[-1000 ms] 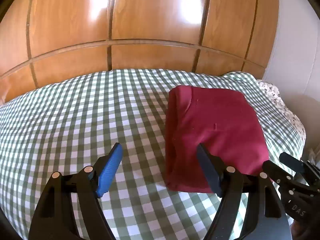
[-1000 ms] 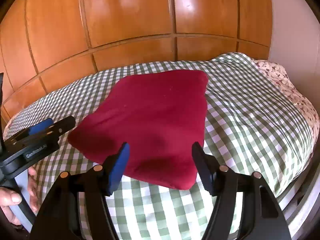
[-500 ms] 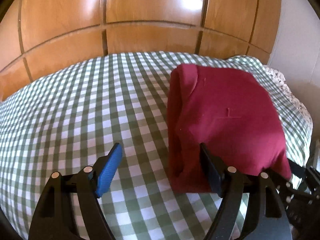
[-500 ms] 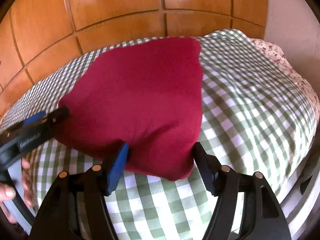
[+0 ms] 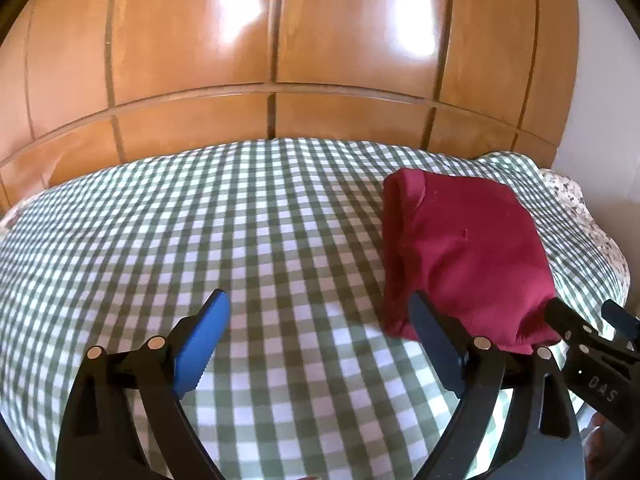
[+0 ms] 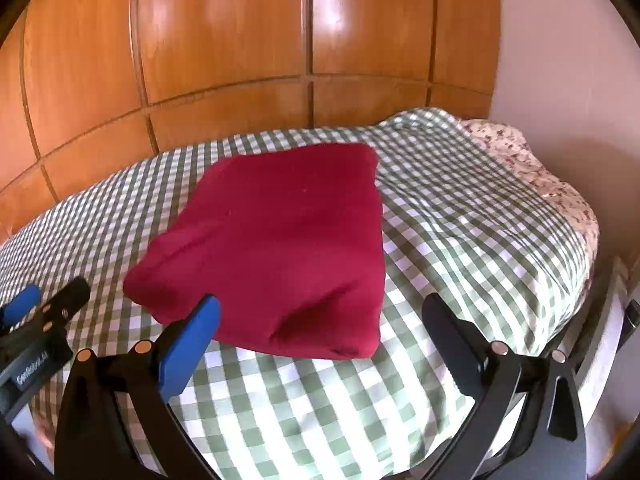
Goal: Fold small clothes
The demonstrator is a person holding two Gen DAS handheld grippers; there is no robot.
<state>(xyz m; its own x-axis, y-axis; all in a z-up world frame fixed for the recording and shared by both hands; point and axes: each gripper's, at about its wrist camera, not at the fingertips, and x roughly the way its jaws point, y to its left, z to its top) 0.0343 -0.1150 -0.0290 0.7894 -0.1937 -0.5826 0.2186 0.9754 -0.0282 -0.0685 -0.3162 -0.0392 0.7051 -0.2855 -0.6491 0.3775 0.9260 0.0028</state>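
On the green-and-white checked bedspread (image 5: 248,248), in the left wrist view, the dark red folded cloth garment (image 5: 460,256) lies toward the right side, near the floral-print fabric (image 5: 580,216) at the bed edge. The left gripper (image 5: 320,332) stands with jaws wide apart and empty; its right finger overlaps the garment's near left corner in the view, though contact cannot be confirmed. The right gripper (image 5: 592,336) shows at the lower right, just beside the near edge. In the right wrist view, the right gripper (image 6: 324,328) is likewise spread and holds nothing, centred before the garment (image 6: 280,252), which forms a compact, roughly rectangular bundle with layered edges at left and a soft bulge at the near edge. The fold appears largely complete. To finish well, press or smooth the bulging near edge flat, and avoid dragging the layers apart. The glossy wooden panelled wall (image 6: 240,60) stands behind the bed.
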